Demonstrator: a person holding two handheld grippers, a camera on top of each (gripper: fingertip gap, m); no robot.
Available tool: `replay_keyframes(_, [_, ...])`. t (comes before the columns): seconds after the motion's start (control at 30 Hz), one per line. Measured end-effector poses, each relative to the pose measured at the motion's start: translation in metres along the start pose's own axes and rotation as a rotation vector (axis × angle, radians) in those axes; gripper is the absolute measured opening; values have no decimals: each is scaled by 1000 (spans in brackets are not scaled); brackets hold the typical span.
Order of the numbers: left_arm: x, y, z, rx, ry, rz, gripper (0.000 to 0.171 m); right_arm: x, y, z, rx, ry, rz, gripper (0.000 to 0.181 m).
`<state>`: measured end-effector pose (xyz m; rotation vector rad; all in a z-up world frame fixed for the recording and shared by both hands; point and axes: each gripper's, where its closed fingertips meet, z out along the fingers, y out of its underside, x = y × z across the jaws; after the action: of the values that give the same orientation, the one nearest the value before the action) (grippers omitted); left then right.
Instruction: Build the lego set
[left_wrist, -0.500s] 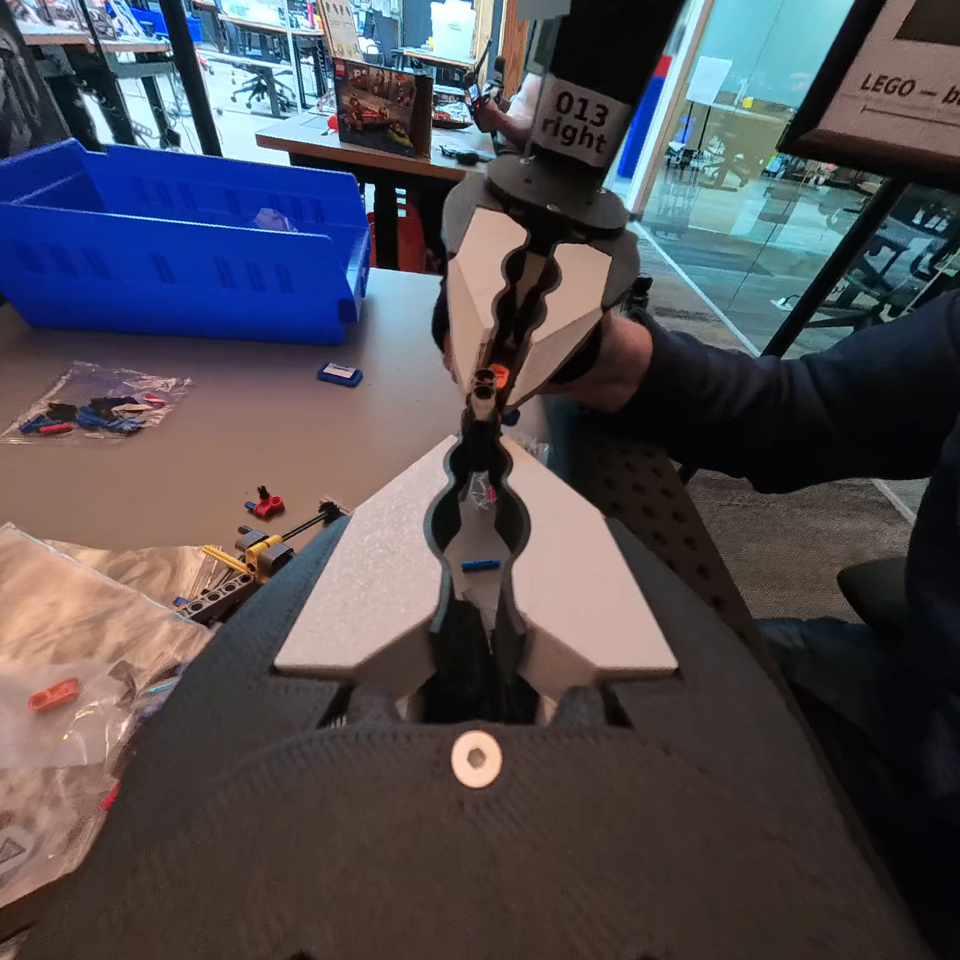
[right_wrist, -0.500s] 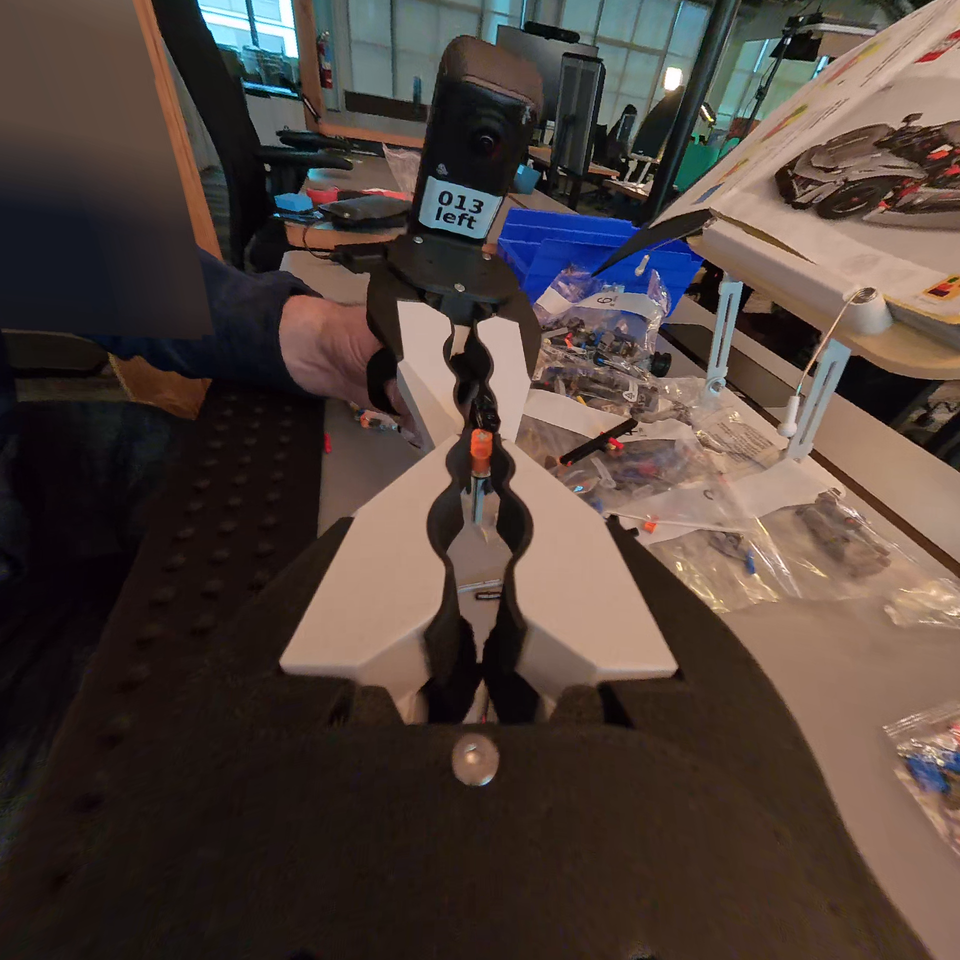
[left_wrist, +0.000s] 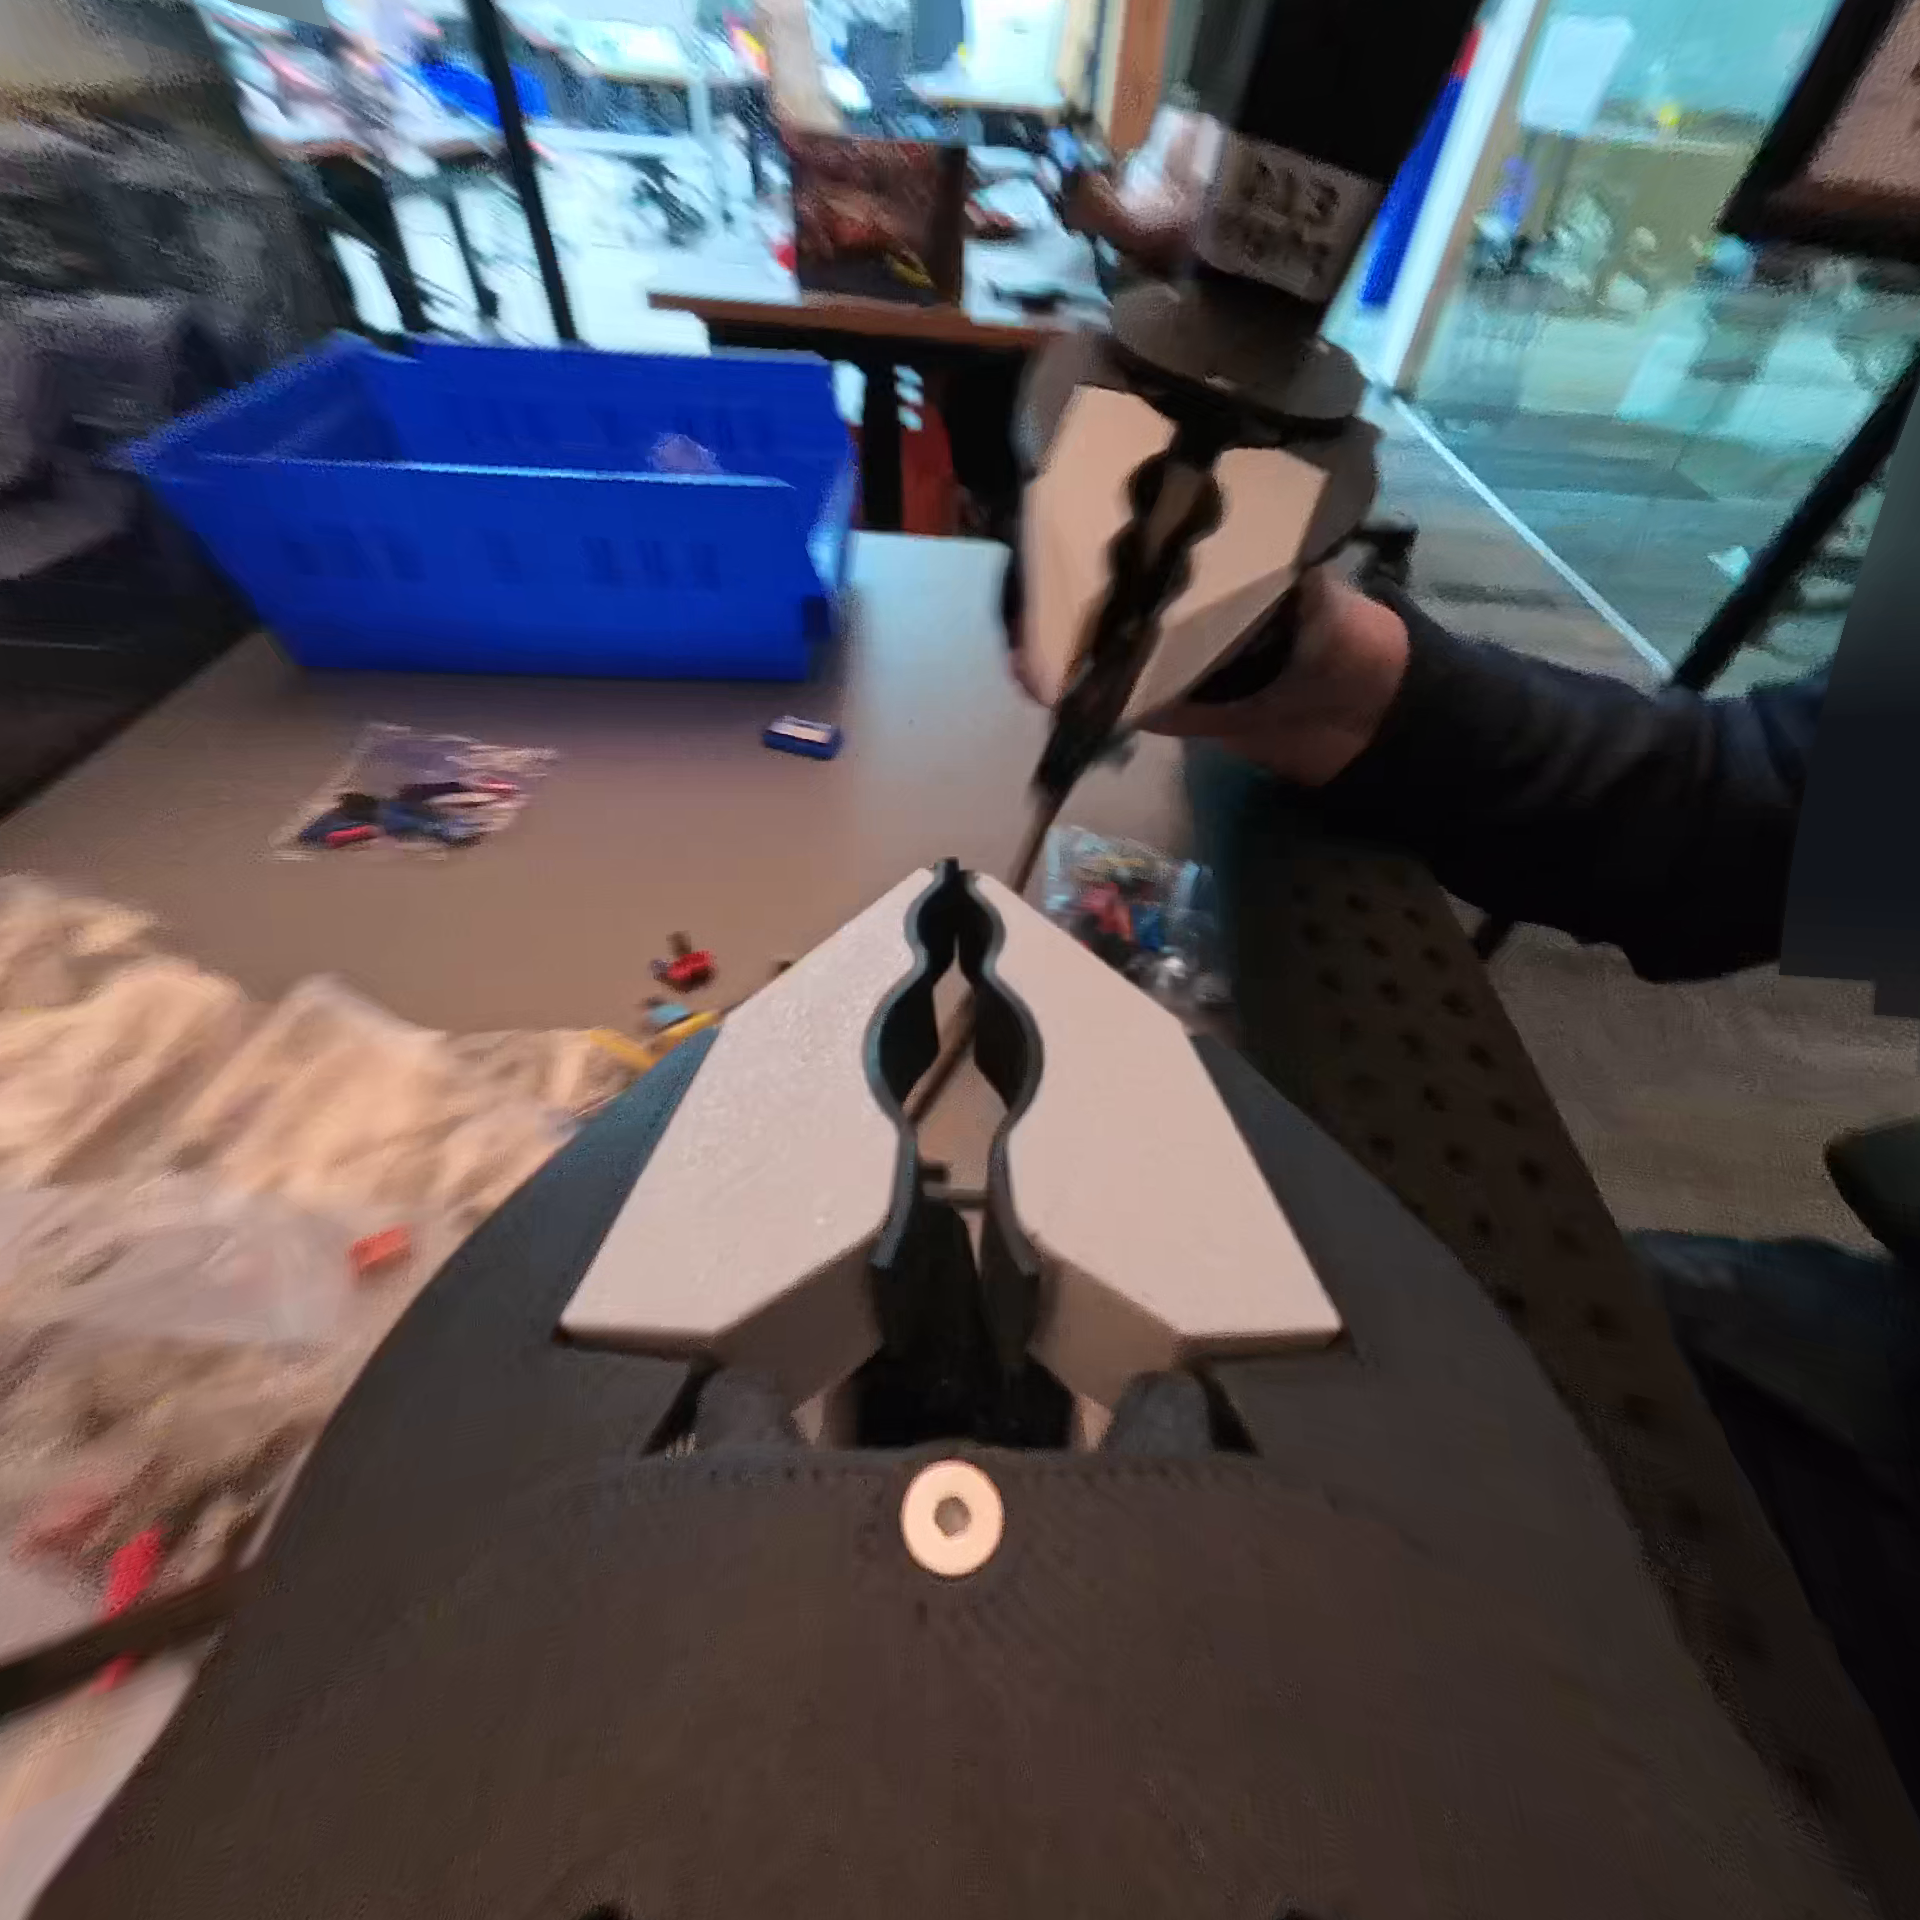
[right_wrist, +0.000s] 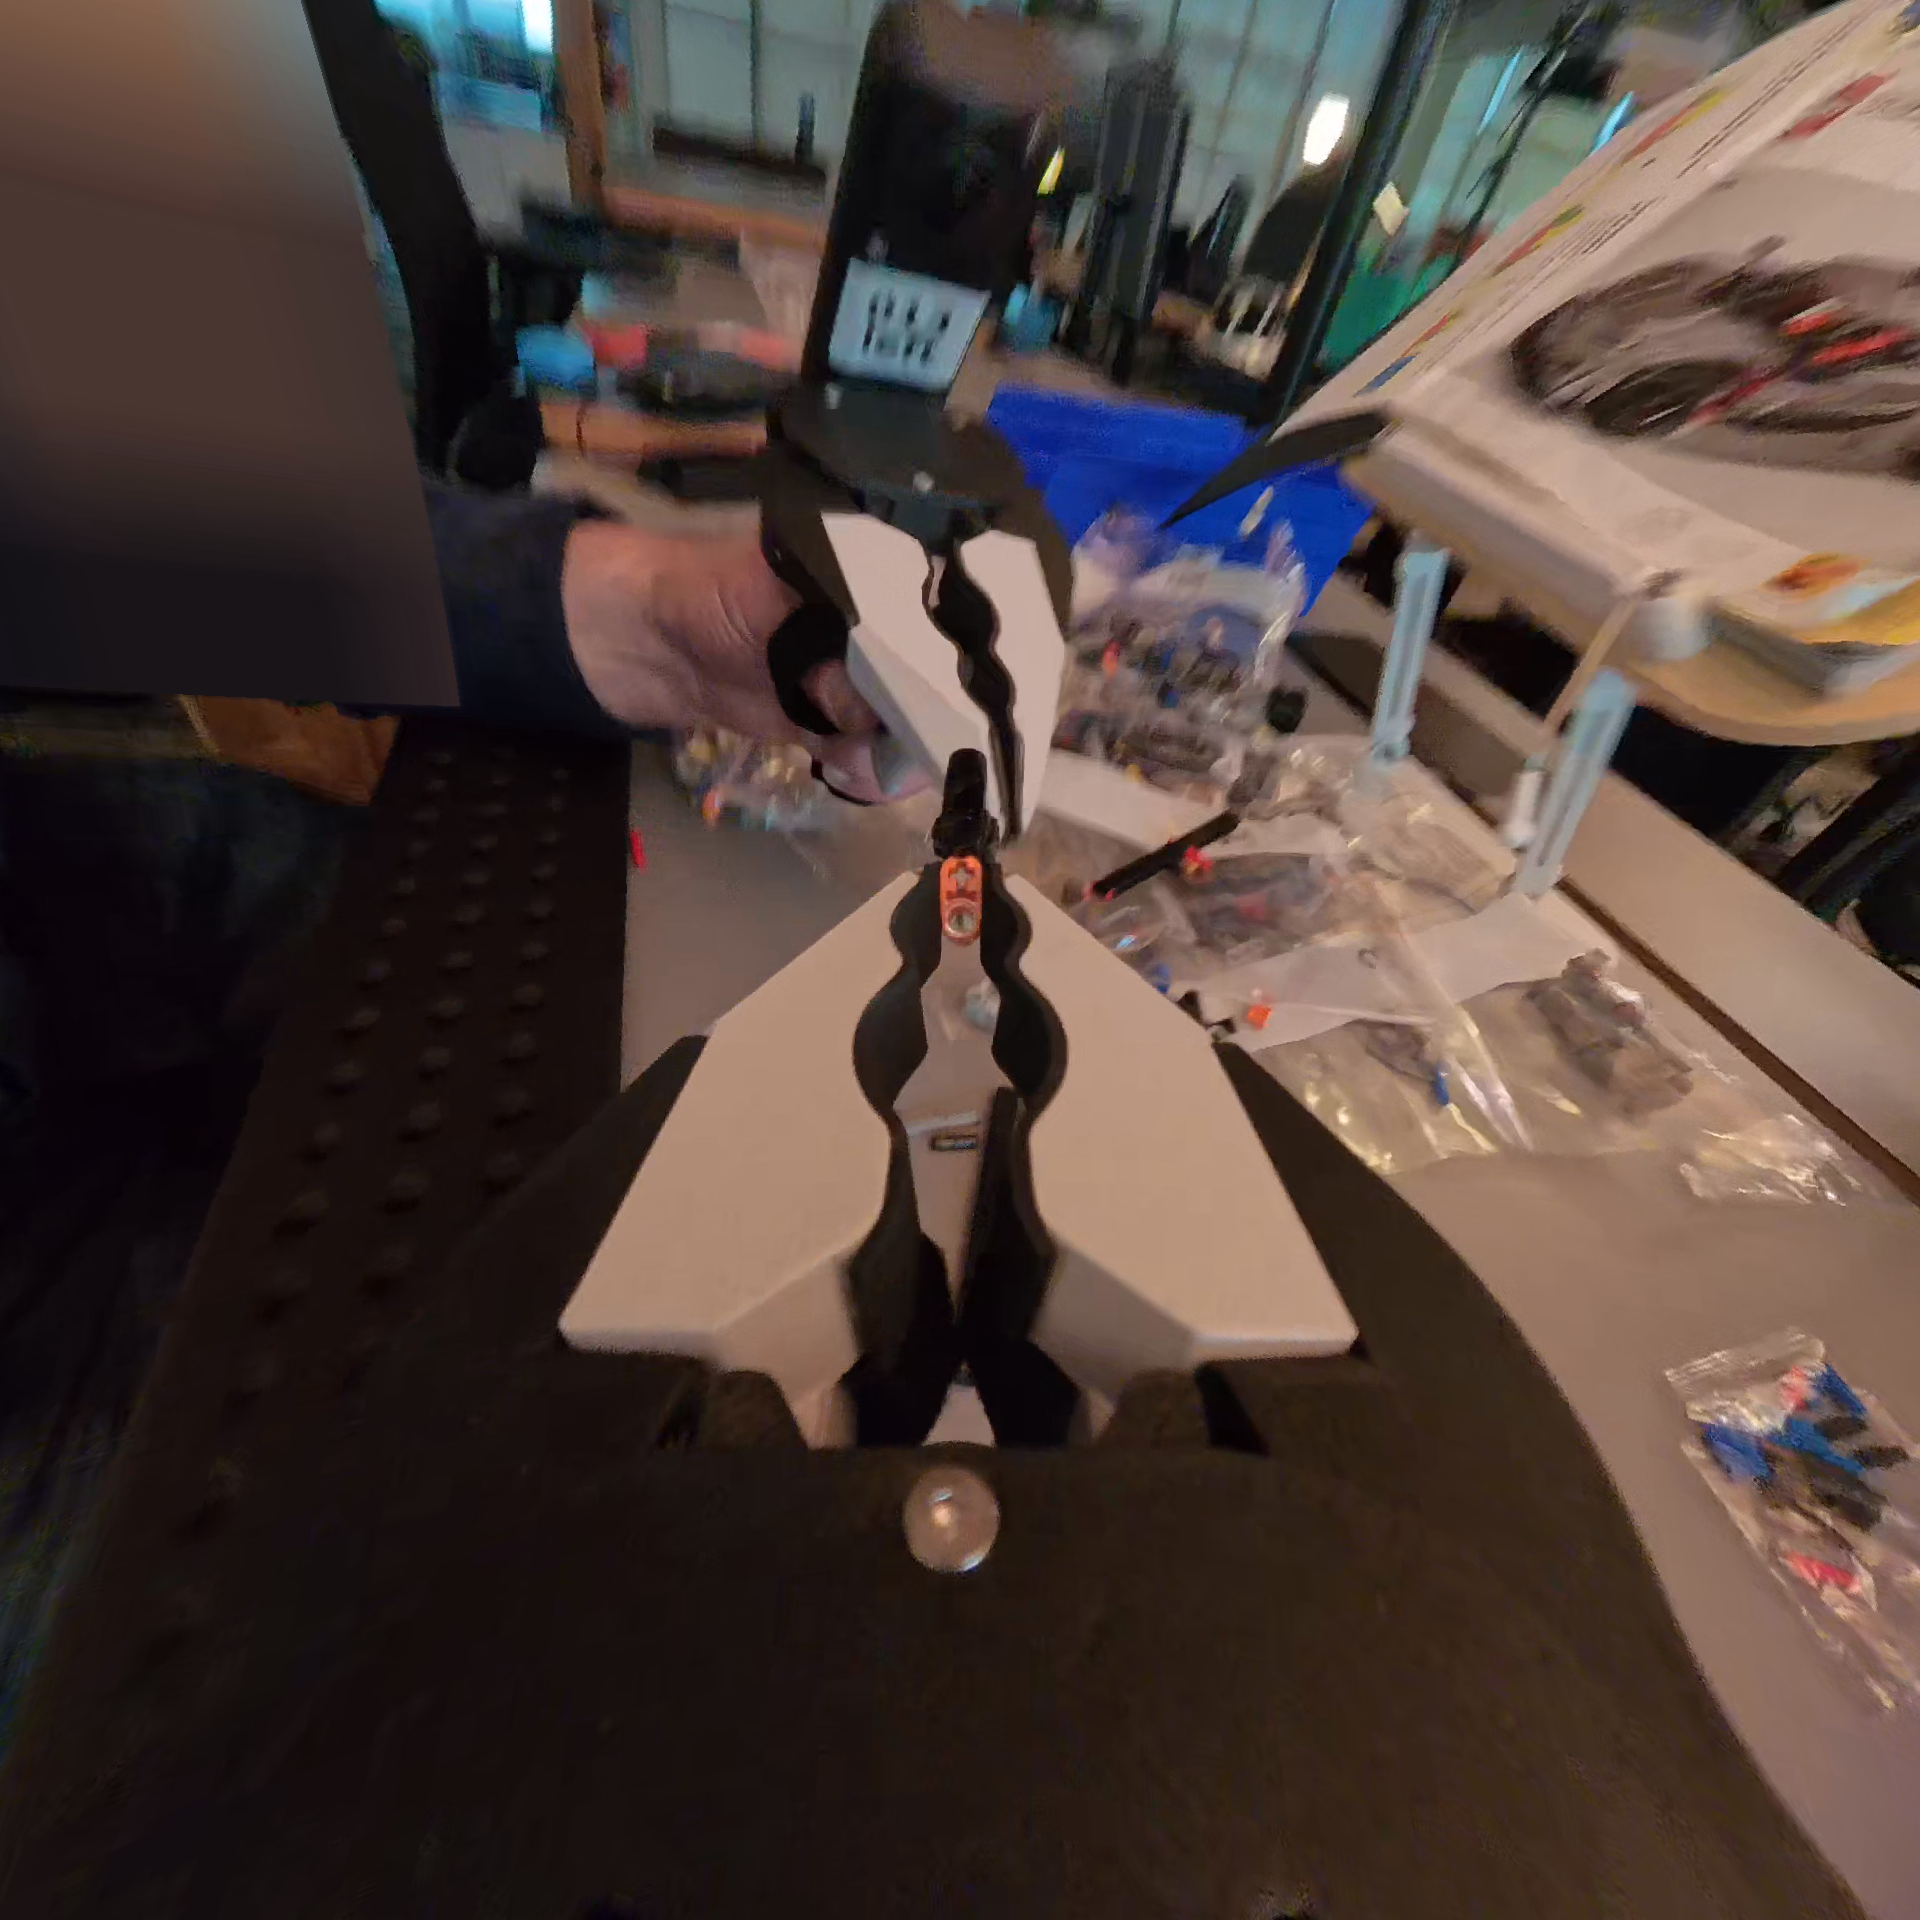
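since half a second ago the left gripper (left_wrist: 951, 883) has pulled away empty with its jaws nearly together, leaving the right gripper (right_wrist: 961, 904) clamped on the small orange-and-black lego piece (right_wrist: 961, 902), with most bagged parts (right_wrist: 1475, 997) unbuilt.

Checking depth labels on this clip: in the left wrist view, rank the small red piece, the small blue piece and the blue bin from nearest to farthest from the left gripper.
From the left gripper:
1. Small red piece, on the table just left of the fingertips.
2. Small blue piece, farther out, mid-table.
3. Blue bin, at the table's far left end.
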<state>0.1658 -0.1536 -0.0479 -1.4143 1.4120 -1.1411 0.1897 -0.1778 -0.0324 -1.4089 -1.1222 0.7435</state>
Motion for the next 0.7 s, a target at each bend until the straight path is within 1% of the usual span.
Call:
replay_keyframes(0.03, [-15,-5,-19,54,-33,-44,0,8,-8,-15,78,6,55,5])
replay_keyframes(0.07, [-22,-8,-31,76,-45,-60,0,11,-5,-21,82,-2,90,5])
replay_keyframes(0.1, [-17,-7,-31,66,-14,-73,0,10,6,-13,20,-10,86,5])
replay_keyframes(0.17, [0,2,-10,-4,54,-47,0,-2,18,8,-69,-54,48,5])
replay_keyframes(0.2, [8,8,-1,-48,84,-33,0,-3,20,11,-75,-71,66,5])
replay_keyframes(0.27, [7,13,5,-60,69,-21,0,3,10,6,11,-74,132,5])
replay_keyframes(0.3, [8,13,7,-55,72,-28,11,4,7,4,37,-82,150,5])
replay_keyframes(0.33, [9,15,11,-67,75,-29,22,2,9,7,29,-88,153,5])
replay_keyframes(0.37, [11,17,15,-76,80,-30,29,0,10,12,17,-96,148,5])
replay_keyframes(0.43, [20,19,22,-82,118,-25,36,-4,11,18,12,-121,152,5])
replay_keyframes(0.47, [20,18,25,-80,110,-13,38,-6,10,18,21,-137,162,5])
replay_keyframes(0.5, [22,16,26,-68,116,-7,35,-7,8,19,35,-151,172,5])
replay_keyframes(0.53, [27,13,26,-55,142,-1,21,-8,8,20,37,-156,171,5])
replay_keyframes(0.57, [28,13,27,-56,146,13,13,-9,9,21,32,-154,169,5])
replay_keyframes(0.7, [26,17,27,-82,122,24,9,-7,12,22,-10,-109,106,5])
